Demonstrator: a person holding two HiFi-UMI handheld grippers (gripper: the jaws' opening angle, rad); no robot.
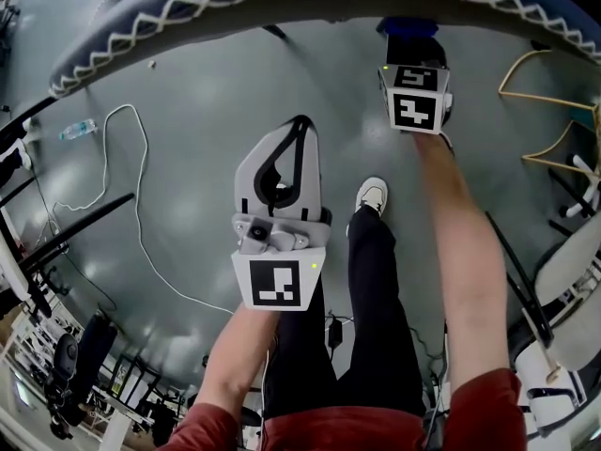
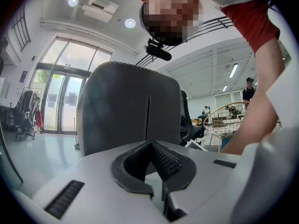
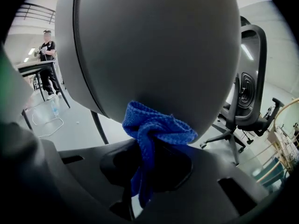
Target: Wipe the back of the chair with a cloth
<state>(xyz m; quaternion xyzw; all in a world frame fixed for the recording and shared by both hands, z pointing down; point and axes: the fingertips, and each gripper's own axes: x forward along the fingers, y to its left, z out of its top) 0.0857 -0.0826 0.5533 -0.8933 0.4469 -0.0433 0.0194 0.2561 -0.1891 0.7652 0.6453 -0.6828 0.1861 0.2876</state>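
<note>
Two jaws of the right hand-held gripper [image 3: 145,146] are clamped on a blue cloth [image 3: 159,125]. Its bunched end presses against the grey chair back [image 3: 154,45], and a loose tail hangs down between the jaws. The left hand-held gripper [image 2: 150,146] has its jaws together with nothing between them; it points at the chair back and is apart from it. In the head view the chair's top edge, with white zigzag stitching, arcs across above both grippers. Beneath are the grey floor [image 1: 197,158], a white cable [image 1: 141,224], a plastic bottle [image 1: 78,130] and the person's white shoe [image 1: 373,195]. Another office chair [image 3: 247,92] stands beyond, in the right gripper view.
</note>
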